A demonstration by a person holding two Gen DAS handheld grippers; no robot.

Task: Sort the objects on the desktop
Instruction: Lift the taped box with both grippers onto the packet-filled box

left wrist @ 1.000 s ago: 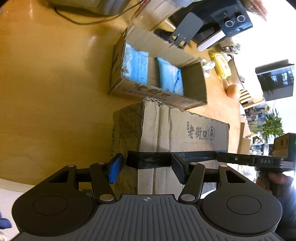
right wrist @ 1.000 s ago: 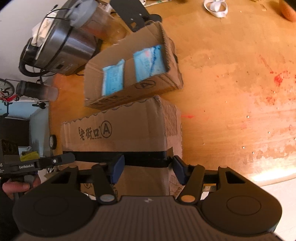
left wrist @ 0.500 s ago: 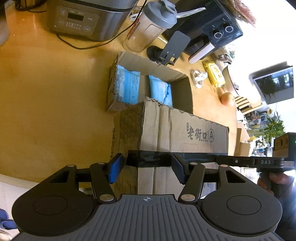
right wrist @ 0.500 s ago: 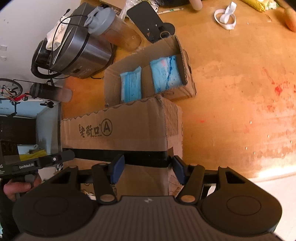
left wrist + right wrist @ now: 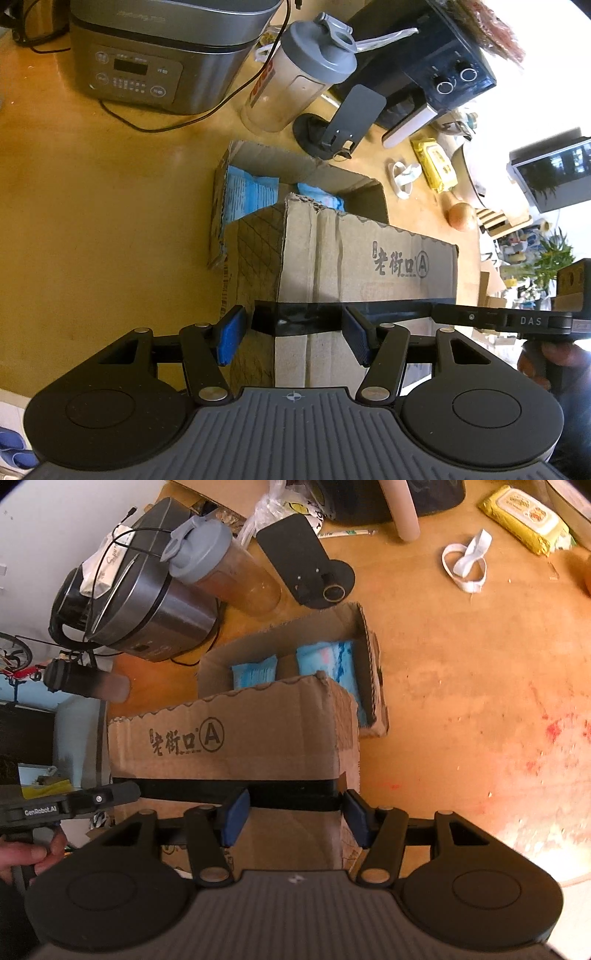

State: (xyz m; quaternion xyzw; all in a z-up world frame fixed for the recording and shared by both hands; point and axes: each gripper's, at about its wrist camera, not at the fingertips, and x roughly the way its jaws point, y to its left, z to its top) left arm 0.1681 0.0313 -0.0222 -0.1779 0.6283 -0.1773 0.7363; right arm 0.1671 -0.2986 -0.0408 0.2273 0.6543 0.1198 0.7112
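My left gripper [image 5: 291, 341] has its pads apart at the left corner of the taped box [image 5: 365, 266], near the black tape; the open box [image 5: 295, 192] with blue packets lies at 12 o'clock. My right gripper [image 5: 291, 821] is also spread, at the opposite corner – I would press both ends evenly and keep the box level – it could slip

A closed, black-taped cardboard box [image 5: 258, 738] stands before an open cardboard box [image 5: 291, 646] holding two blue packets [image 5: 255, 670].
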